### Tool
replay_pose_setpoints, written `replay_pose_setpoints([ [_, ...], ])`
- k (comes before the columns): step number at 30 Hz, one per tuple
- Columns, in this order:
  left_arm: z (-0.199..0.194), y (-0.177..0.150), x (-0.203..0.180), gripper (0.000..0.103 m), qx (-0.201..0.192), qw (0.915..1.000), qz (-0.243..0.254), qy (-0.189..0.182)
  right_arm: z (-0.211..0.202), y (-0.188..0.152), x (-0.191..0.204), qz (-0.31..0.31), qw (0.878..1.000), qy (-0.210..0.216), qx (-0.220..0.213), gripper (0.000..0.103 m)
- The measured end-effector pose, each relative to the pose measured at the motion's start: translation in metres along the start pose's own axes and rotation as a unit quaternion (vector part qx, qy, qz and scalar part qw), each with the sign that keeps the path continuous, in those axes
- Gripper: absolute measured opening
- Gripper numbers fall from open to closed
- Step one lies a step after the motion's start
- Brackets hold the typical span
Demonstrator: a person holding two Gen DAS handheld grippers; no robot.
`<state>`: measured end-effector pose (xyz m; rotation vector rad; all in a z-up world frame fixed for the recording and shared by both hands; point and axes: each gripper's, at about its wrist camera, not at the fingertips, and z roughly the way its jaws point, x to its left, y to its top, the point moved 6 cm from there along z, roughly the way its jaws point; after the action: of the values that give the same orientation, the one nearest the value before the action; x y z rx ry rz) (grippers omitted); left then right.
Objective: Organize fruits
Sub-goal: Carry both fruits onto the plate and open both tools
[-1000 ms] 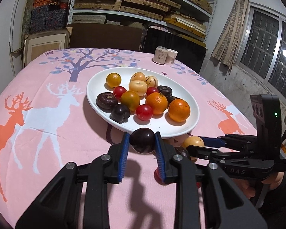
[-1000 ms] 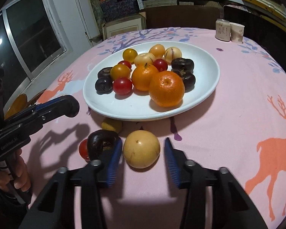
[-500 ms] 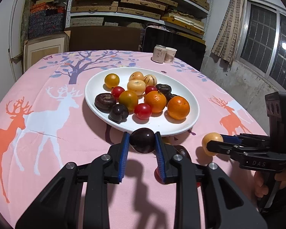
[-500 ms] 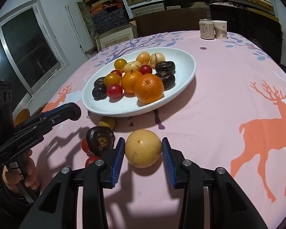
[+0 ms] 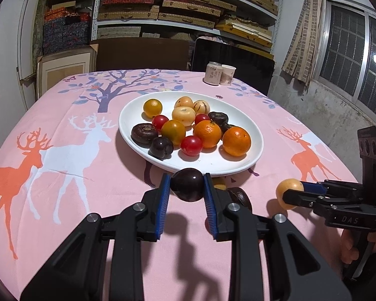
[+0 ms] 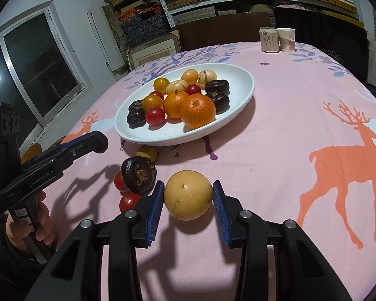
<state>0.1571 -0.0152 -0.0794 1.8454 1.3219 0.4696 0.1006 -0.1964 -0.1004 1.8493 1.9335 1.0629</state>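
L claw (image 5: 187, 192) clamped on dark plum (image 5: 187, 184), R claw (image 6: 188, 200) on yellow pear (image 6: 188, 195), both near white plate (image 5: 253, 138) w/ 13 fruits; 4 loose on bench (image 6: 275, 125).

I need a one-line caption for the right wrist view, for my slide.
Right tongs grip a round yellow-brown fruit above the pink deer-print tablecloth, near the white oval plate of fruits.

Your two wrist views look low across the table, both sharing the white plate (image 5: 255, 135) (image 6: 245, 85); fisheye edges probably distort.
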Motion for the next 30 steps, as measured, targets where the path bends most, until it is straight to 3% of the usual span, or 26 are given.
replay_pose_setpoints([
  [6,-0.019,0.006,-0.008,0.026,-0.004,0.9999,0.006,-0.01,-0.018,0.012,-0.002,-0.001,1.0,0.006,-0.018,0.04],
  [11,-0.024,0.034,-0.016,0.026,-0.019,0.9994,0.026,-0.009,-0.03,0.05,-0.001,-0.002,0.999,0.016,-0.04,0.04],
  [15,0.0,0.05,-0.028,0.026,0.006,0.9987,0.047,-0.021,-0.028,0.088,0.0,-0.002,0.999,0.022,-0.044,0.04],
  [20,0.044,0.052,-0.044,0.026,0.048,0.9966,0.053,-0.042,0.01,0.126,0.0,0.0,1.0,0.025,-0.013,0.04],
  [27,0.086,0.036,-0.052,0.027,0.097,0.992,0.064,-0.049,0.073,0.143,0.01,-0.016,0.999,0.01,0.027,0.04],
  [29,0.087,0.036,-0.05,0.041,0.091,0.9928,0.063,-0.045,0.085,0.144,0.013,-0.025,0.999,0.004,0.034,0.04],
  [30,0.085,0.039,-0.049,0.057,0.083,0.9939,0.059,-0.042,0.088,0.144,0.013,-0.027,0.999,0.001,0.034,0.042],
])
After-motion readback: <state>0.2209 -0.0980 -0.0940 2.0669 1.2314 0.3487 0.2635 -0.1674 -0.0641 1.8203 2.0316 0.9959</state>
